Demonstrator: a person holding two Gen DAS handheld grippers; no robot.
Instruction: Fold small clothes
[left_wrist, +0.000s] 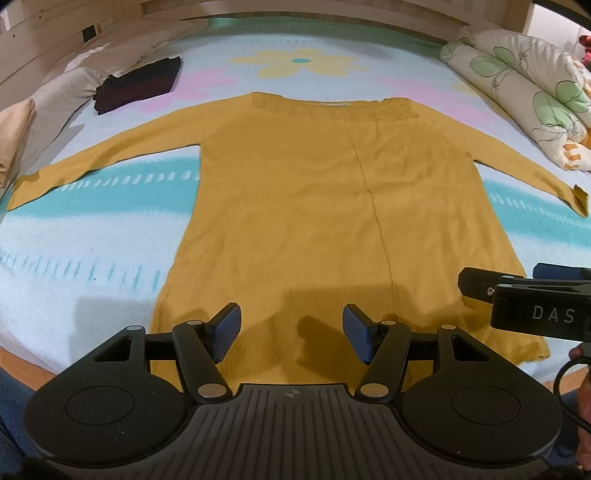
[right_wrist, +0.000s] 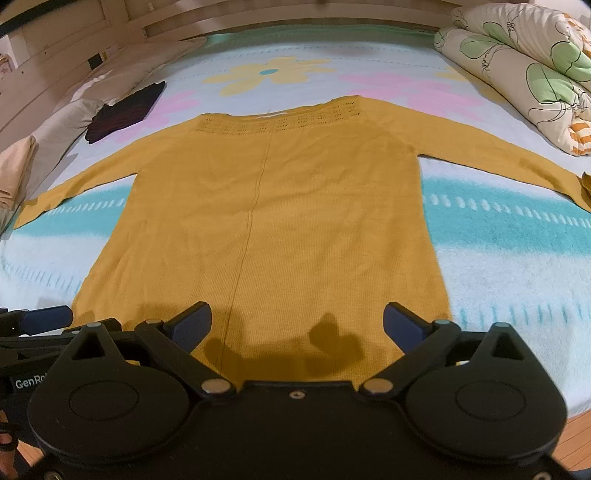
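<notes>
A mustard-yellow sweater (left_wrist: 314, 206) lies flat on the flowered bedspread (left_wrist: 85, 258), neckline toward the headboard, both sleeves stretched out to the sides and the hem nearest the cameras. The left gripper (left_wrist: 291, 334) hovers above the hem with its jaws partly apart and nothing between them; the right gripper (right_wrist: 297, 326) hangs just beside it over the same edge, jaws spread about as wide as they go — also empty. Neither set of pads touches the knit as far as the views show. The garment looks spread and smoothed but not yet folded, so the step in hand appears to be the approach for a first fold. The next move likely calls for each gripper to settle on a hem corner or a sleeve, pinch a single clean edge of fabric, and carry it over without dragging the body askew. A folded dark garment (left_wrist: 138, 85) sits near the pillows (left_wrist: 70, 88), well apart.
</notes>
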